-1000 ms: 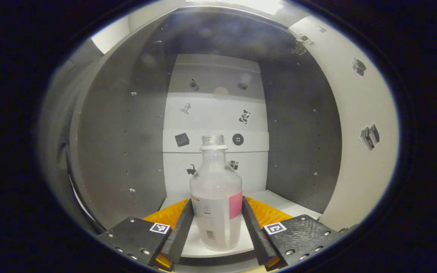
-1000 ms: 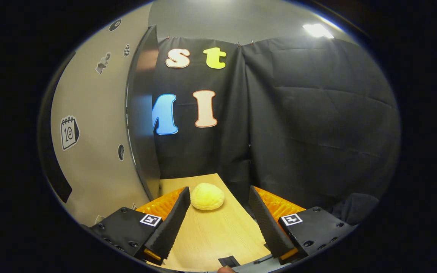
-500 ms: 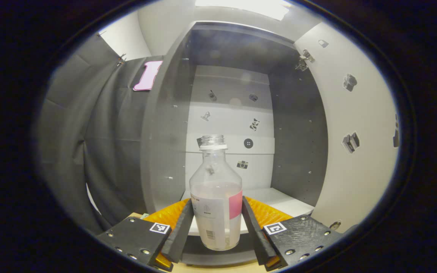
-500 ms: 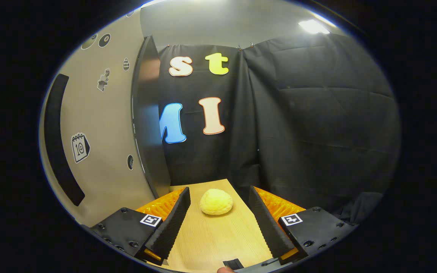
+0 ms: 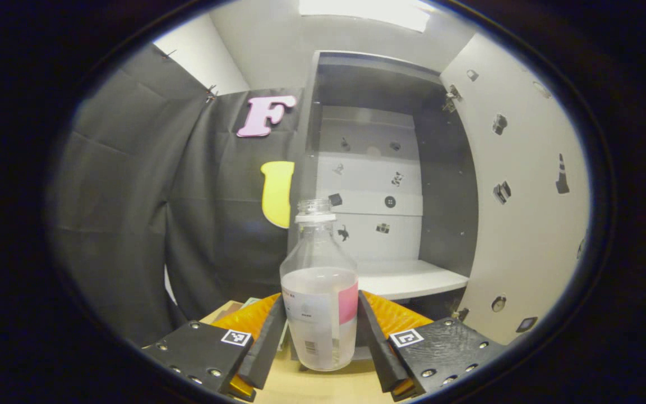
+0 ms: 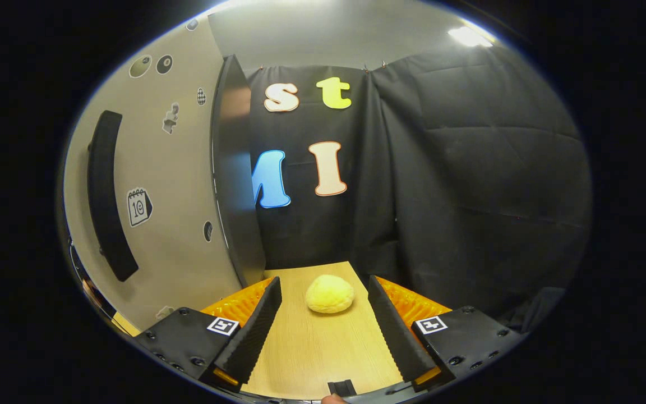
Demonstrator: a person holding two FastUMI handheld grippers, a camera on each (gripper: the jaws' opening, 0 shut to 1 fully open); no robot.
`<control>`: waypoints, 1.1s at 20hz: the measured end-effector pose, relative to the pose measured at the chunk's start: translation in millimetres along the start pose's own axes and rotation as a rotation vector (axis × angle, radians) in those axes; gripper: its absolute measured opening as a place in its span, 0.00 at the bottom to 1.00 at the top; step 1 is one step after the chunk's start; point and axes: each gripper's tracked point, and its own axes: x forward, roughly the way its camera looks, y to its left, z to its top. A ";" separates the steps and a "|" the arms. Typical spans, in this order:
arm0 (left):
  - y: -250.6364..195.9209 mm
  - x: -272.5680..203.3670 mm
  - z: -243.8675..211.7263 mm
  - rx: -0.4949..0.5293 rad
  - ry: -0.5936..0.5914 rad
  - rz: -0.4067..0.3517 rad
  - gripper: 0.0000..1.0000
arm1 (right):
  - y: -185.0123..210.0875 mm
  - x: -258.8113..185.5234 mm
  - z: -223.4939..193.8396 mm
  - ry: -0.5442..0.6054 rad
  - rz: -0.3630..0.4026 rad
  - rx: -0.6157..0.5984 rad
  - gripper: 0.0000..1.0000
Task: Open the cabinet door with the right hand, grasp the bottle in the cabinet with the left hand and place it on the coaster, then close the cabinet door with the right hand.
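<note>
Clear plastic bottle with pink label at lower centre, clamped upright by left gripper, right gripper level, fingers apart over wooden table.

Your left gripper is clamped on the bottle, apparently clear of the tabletop; your right gripper stands spread, holding nothing.
</note>
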 end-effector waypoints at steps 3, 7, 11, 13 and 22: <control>21.2 -30.4 -12.0 -0.013 0.004 0.042 0.75 | 4.8 -6.3 -4.9 -0.004 0.027 -0.008 0.93; 43.9 -67.2 -39.3 -0.021 0.023 0.073 0.74 | 9.2 -12.3 -14.1 -0.004 0.052 -0.016 0.93; 61.0 -99.1 -81.1 -0.040 0.057 0.093 0.75 | 12.0 -18.1 -23.9 0.000 0.057 -0.033 0.98; 68.3 -110.1 -106.3 -0.039 0.091 0.109 0.72 | 17.8 -21.3 -30.5 0.017 0.070 -0.030 0.98; 84.1 -132.6 -196.5 -0.046 0.185 0.164 0.72 | 22.5 -30.5 -50.2 0.070 0.087 -0.081 0.93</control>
